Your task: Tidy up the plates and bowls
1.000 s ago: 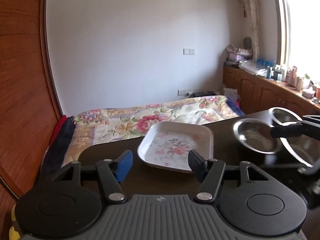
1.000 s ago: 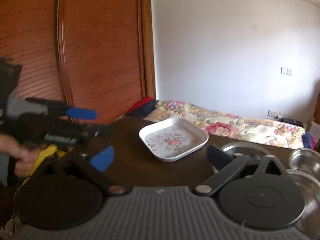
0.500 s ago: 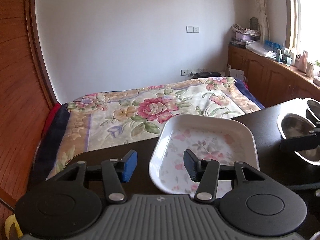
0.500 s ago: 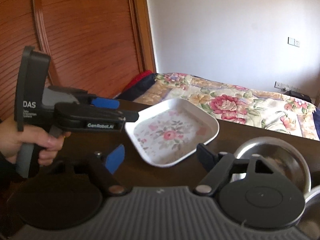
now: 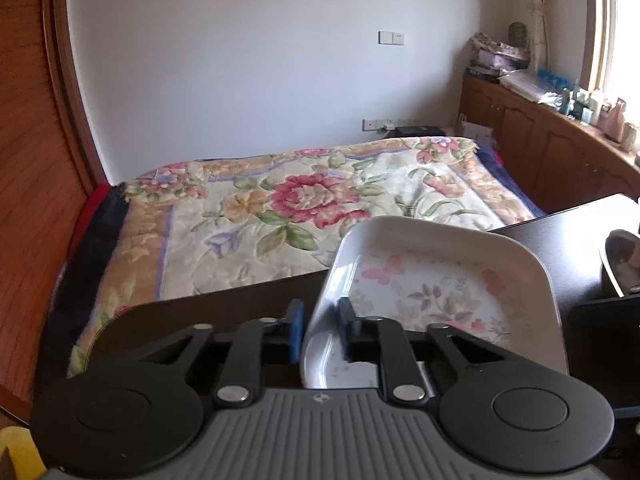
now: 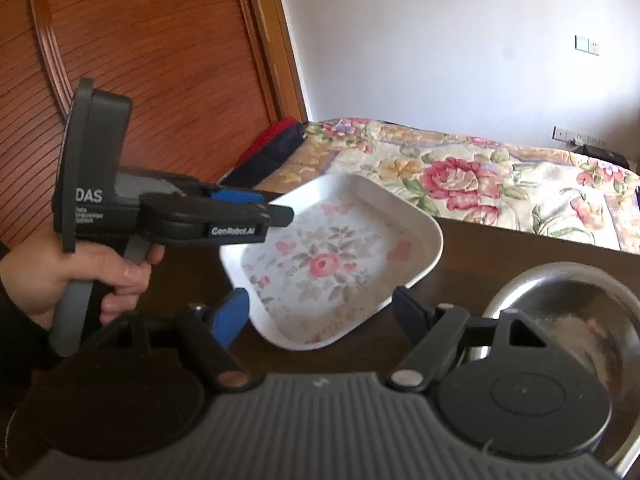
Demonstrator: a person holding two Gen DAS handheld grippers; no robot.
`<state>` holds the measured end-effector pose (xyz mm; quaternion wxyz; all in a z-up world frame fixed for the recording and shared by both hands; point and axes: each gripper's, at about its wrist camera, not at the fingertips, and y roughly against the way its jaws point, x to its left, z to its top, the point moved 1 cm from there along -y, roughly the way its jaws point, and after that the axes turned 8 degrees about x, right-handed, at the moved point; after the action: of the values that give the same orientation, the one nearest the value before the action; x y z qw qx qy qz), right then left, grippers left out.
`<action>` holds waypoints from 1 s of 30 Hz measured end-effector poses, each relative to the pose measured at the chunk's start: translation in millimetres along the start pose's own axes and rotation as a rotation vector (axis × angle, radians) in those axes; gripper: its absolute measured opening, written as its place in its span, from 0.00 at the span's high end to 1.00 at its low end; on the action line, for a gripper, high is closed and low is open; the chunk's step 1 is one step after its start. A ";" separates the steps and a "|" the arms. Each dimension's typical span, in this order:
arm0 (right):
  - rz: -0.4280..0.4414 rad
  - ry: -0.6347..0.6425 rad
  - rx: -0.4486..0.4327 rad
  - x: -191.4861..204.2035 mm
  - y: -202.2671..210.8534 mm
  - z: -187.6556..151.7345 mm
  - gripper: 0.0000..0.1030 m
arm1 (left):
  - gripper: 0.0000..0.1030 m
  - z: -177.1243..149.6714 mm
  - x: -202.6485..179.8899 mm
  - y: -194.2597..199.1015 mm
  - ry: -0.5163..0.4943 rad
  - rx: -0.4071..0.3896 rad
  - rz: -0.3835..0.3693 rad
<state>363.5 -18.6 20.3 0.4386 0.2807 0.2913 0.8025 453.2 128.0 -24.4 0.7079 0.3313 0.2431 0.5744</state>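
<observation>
A white square plate with a flower print lies on the dark table. My left gripper is shut on the plate's near left rim, one finger outside and one inside. In the right wrist view the plate looks tilted and the left gripper grips its left rim. My right gripper is open, its jaws on either side of the plate's near corner, not touching. A steel bowl sits at the right and also shows in the left wrist view.
A bed with a floral quilt lies just beyond the table's far edge. A wooden wardrobe stands at the left. Cabinets with clutter run under the window at the right.
My left gripper moved forward and shut on the plate's left rim. My right gripper moved closer to the plate, still open. The plate now appears tilted.
</observation>
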 end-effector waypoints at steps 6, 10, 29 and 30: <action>0.003 -0.003 0.004 -0.1 -0.2 0.4 0.24 | 0.68 -10.4 1.5 9.6 -0.029 0.001 0.040; 0.003 -0.006 0.009 -0.7 -3.3 1.9 0.30 | 0.68 -17.8 4.0 16.6 -0.024 0.003 0.047; -0.066 -0.117 0.020 -19.7 -29.5 14.8 0.54 | 0.68 -21.2 8.3 16.3 -0.011 -0.009 0.062; -0.070 -0.116 0.023 -19.2 -30.5 15.0 0.56 | 0.68 -21.1 8.5 16.2 -0.010 -0.010 0.063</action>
<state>399.3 -18.3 4.9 0.4793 0.3214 0.2841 0.7657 429.2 142.2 -25.9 0.6923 0.3382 0.2262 0.5959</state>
